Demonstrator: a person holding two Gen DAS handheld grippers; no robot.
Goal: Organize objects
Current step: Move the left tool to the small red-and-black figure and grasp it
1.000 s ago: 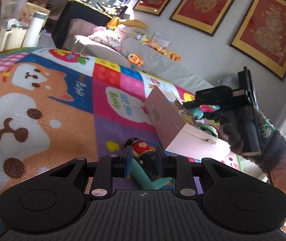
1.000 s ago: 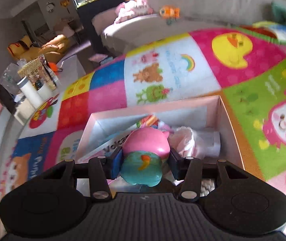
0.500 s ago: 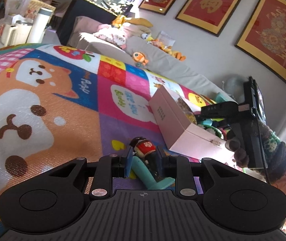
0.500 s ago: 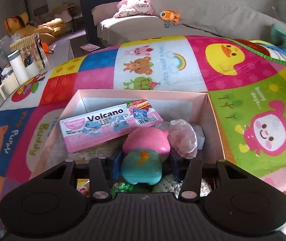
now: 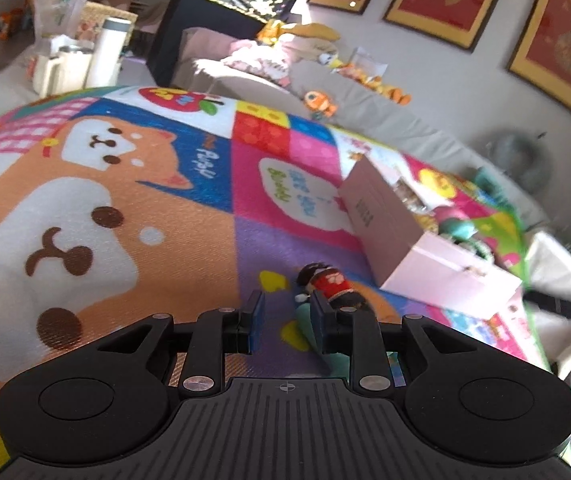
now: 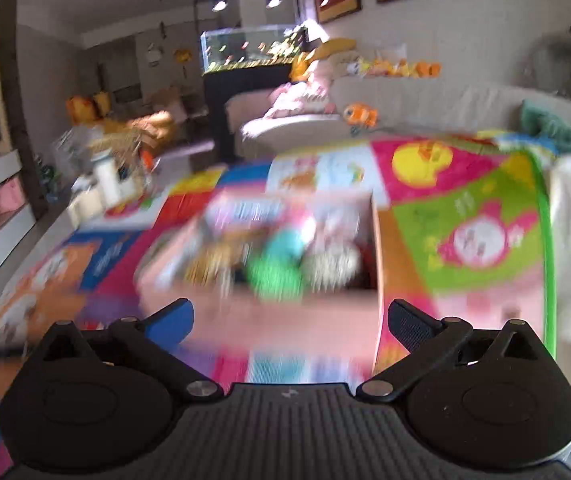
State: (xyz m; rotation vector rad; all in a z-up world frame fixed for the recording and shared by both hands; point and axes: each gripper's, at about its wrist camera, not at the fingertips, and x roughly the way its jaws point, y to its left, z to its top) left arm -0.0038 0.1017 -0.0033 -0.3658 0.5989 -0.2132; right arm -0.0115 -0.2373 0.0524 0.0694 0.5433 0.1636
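Left wrist view shows one small doll [image 5: 331, 286] in a red top and one pink box [image 5: 417, 248], both on the play mat [image 5: 85, 208]. My left gripper [image 5: 287, 316] hangs low over the mat, tilted forward, its jaws parted with bare mat showing between them. The doll lies just past my right-side fingertip [image 5: 319, 312], partly behind it rather than in the gap, on a teal piece [image 5: 305, 322] I cannot make out. The box stands just beyond the doll, toward the mat's right edge, with toys showing over its rim. Through the right wrist view, badly blurred, my right gripper [image 6: 289, 320] is spread wide and grips nothing, held above the mat in front of the box [image 6: 269, 256]. Inside it I make out a teal toy [image 6: 287, 244] and a green one [image 6: 273, 280] among other blurred items I cannot count.
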